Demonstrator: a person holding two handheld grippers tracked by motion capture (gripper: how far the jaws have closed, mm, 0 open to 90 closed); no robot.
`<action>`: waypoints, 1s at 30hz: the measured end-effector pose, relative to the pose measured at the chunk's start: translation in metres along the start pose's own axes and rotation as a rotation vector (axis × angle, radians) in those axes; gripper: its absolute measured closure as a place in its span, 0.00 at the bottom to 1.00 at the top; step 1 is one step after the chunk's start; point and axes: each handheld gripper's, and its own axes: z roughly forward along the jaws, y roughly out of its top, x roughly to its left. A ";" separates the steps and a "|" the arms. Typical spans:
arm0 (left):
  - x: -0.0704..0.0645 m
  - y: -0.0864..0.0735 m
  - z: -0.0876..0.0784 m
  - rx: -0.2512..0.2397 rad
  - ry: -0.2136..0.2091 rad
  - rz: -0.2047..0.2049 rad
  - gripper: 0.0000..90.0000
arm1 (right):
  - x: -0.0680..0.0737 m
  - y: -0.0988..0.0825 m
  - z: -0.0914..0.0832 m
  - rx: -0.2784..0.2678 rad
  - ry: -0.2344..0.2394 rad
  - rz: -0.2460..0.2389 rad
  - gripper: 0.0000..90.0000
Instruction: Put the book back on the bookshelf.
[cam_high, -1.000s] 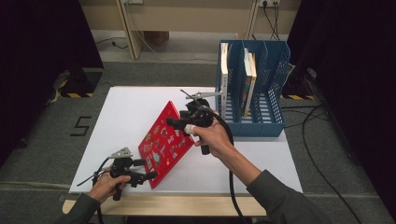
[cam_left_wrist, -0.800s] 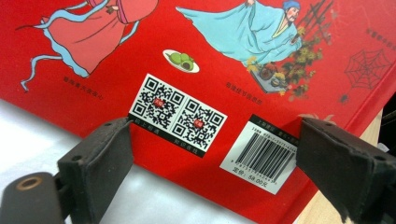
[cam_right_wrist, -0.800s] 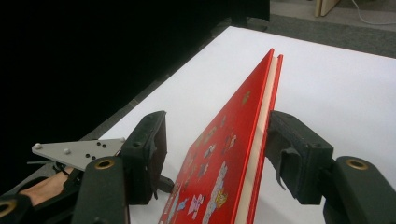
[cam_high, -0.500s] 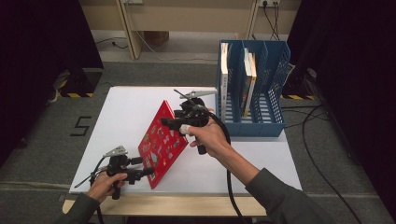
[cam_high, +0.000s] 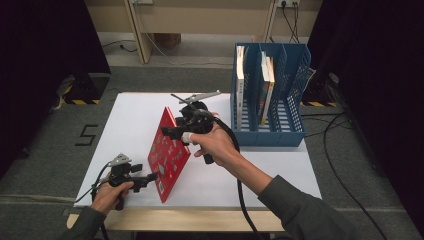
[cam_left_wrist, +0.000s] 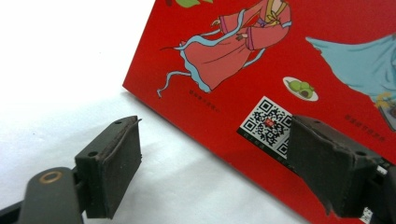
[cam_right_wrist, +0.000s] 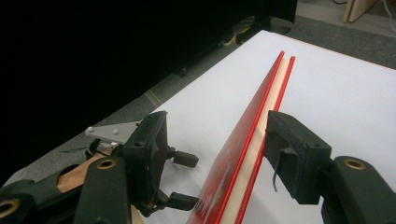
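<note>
**Red book tipped higher on its edge, rack not yet reached**

At the near left of the white table (cam_high: 130, 115), the left gripper (cam_high: 151, 176) sits low by the near bottom corner of the red book (cam_high: 169, 155). Its jaws have just been closing a little, yet they stand well apart with nothing between the pads. In the left gripper view the illustrated cover and its code label are just ahead of them, not pinched. This hand has hardly shifted from a second ago and seems to serve as a stop against the foot of the book.

The book has changed most. It stands steeper than a second ago, its long bottom edge on the table near the middle and its top edge raised towards the right.

The right gripper (cam_high: 172, 131) has climbed with that top edge. Its jaws are partly open and straddle the edge. In the right gripper view one pad rests against the back cover and the other stands clear of the front, so the book leans on the gripper and is not clamped.

Further right is the blue file rack (cam_high: 295, 80), well apart from the book, with other books (cam_high: 240, 85) upright in its slots. The work looks to be at the standing-up stage. A firm pinch on the top edge would be needed before carrying the book to a slot, or it could slide flat again
</note>
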 end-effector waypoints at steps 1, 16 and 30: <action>0.000 0.000 0.000 -0.002 0.003 -0.003 0.19 | 0.001 0.001 0.001 0.002 0.005 -0.003 0.45; 0.003 0.000 0.000 -0.002 0.013 -0.013 0.20 | 0.001 0.015 0.013 0.061 0.042 -0.006 0.45; 0.004 -0.002 -0.001 -0.004 0.020 -0.017 0.18 | 0.028 0.028 0.023 0.141 0.021 -0.097 0.43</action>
